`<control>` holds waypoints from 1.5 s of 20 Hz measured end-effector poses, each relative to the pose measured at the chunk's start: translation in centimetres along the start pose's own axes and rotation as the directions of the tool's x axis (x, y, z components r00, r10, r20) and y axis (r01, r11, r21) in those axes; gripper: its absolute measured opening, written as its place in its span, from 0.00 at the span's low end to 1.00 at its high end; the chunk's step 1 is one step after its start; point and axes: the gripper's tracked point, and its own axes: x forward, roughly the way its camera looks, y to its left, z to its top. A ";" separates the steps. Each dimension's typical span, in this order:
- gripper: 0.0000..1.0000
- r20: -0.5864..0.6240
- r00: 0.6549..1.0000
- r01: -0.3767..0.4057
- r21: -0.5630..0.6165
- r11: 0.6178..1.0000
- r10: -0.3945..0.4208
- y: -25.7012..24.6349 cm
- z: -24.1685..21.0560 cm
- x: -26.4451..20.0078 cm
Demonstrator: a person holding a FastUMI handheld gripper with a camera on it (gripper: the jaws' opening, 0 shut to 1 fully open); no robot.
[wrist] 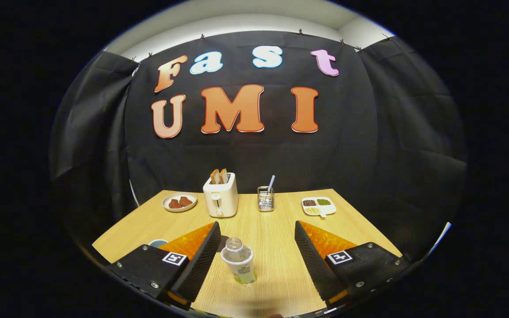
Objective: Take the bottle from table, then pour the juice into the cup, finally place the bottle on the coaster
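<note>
A small clear bottle (239, 261) with no cap and a pale label stands upright on the wooden table (272, 229), with a little greenish juice at its bottom. It sits between my fingers, nearer the left one, and neither finger touches it. My gripper (256, 230) is open wide above the table. The rim of a cup (157, 243) peeks out behind the left finger. A dark patch, perhaps the coaster (222, 242), lies just beyond the bottle beside the left finger, mostly hidden.
Along the far edge of the table stand a plate of red food (179, 202), a white toaster (221, 195) with two slices of bread, a glass holder (265, 198) with a utensil, and a divided dish of beans (318, 206).
</note>
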 end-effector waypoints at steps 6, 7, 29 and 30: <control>0.99 -0.085 0.996 -0.041 -0.057 0.998 0.036 2.5 -5.6 2.3; 1.00 -0.097 0.995 -0.042 -0.061 0.997 0.036 2.6 -6.5 2.6; 0.54 -0.326 0.945 -0.022 0.034 0.999 0.032 3.1 -15.0 8.1; 0.53 -0.341 0.940 -0.012 0.041 0.999 0.026 3.2 -15.0 7.8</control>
